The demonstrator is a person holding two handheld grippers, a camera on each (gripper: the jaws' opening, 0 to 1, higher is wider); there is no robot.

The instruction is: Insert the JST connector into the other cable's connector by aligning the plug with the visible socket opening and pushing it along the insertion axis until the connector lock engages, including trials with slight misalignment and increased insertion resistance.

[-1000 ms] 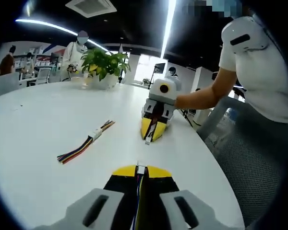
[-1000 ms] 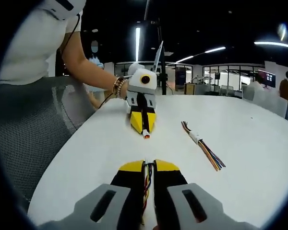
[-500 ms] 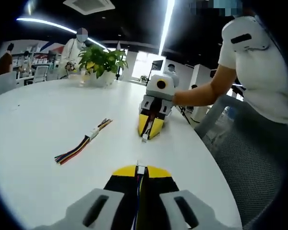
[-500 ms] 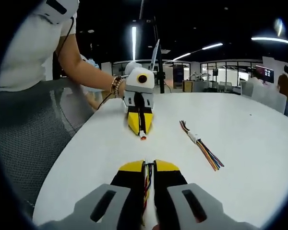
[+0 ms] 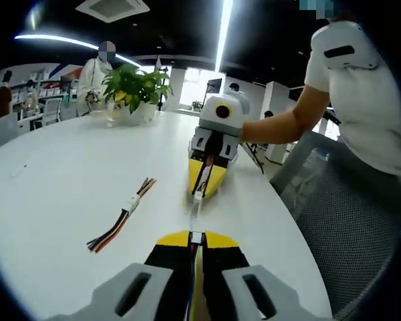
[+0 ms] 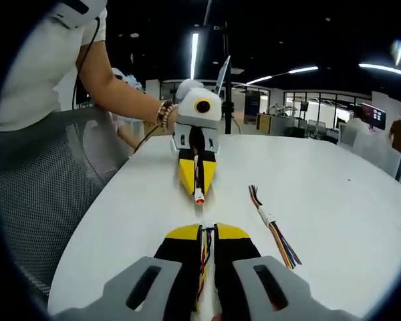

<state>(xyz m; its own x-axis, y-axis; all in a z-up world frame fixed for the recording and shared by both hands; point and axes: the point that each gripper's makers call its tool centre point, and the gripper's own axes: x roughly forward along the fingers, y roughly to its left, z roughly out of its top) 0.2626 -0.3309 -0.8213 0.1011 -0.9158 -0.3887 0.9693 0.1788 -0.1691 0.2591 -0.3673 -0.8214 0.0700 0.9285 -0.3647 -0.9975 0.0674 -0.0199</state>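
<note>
Two grippers: the left gripper [image 5: 196,239], jaws closed on one cable with a white plug [image 5: 196,237] at the tip, and the right gripper [image 5: 198,194], jaws closed on a second cable ending in a white connector [image 6: 199,197]. One table [image 5: 67,174], white and round-edged. One spare cable [image 5: 122,215] of coloured wires, already joined at a white connector, lying on the table left of the left gripper. One potted plant [image 5: 135,90] at the table's far side. One mesh chair [image 5: 334,200] beside the table, right of the left gripper.
</note>
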